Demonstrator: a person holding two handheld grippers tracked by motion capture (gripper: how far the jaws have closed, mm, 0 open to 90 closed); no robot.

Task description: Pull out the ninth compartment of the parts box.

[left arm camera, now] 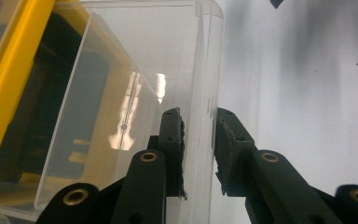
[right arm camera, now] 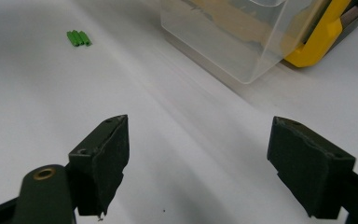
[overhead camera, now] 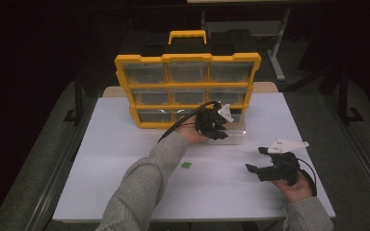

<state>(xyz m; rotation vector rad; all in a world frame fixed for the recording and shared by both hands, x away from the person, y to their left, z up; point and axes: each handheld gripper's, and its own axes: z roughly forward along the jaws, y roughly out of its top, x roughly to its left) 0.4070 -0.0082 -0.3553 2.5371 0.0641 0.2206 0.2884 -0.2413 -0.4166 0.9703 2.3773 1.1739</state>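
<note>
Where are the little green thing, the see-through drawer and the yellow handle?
green piece point(right arm camera: 79, 38), right gripper view, on its middle.
clear drawer point(left arm camera: 121, 107), left gripper view, on its side wall.
yellow handle point(overhead camera: 187, 33), high view, on its top bar.

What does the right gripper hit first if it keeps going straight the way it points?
Probably the bare white table: the right gripper looks tilted down at it. Farther along sits the clear drawer; depth is hard to judge.

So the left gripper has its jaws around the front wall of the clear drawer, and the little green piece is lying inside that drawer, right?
Not quite. The left gripper does have its jaws around the front wall of the clear drawer, but the green piece isn't inside it. The right gripper view shows it lying on the white table, apart from the drawer.
</note>
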